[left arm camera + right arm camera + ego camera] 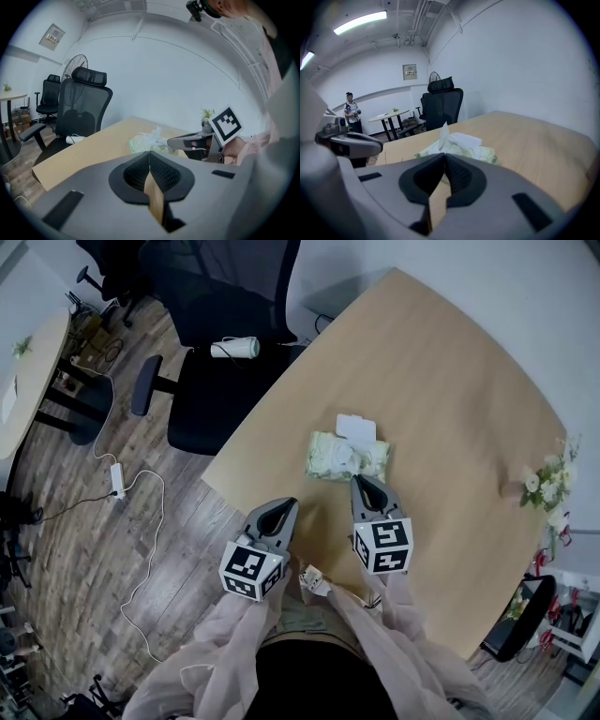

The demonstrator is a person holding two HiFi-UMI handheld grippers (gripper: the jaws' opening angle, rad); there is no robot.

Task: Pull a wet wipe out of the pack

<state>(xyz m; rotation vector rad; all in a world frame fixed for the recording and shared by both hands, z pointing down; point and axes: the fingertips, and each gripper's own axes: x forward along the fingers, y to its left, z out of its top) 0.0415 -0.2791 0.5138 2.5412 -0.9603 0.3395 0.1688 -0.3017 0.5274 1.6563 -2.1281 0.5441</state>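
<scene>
Left gripper point(284, 504) clenched empty, tilted down | right gripper point(360, 480) clamped on wet wipe point(442, 133) at pack point(328, 457)

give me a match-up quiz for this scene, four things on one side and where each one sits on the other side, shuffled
Things:
1. pale green wet wipe pack
2. white cylindrical object
3. white power strip
4. white and yellow flowers

Places:
a. on the wood-plank floor
b. at the right edge of the light wooden table
c. on the black office chair's seat
d. on the table, white lid flipped open

Pairs: 1-d, 2-c, 3-a, 4-b
</scene>
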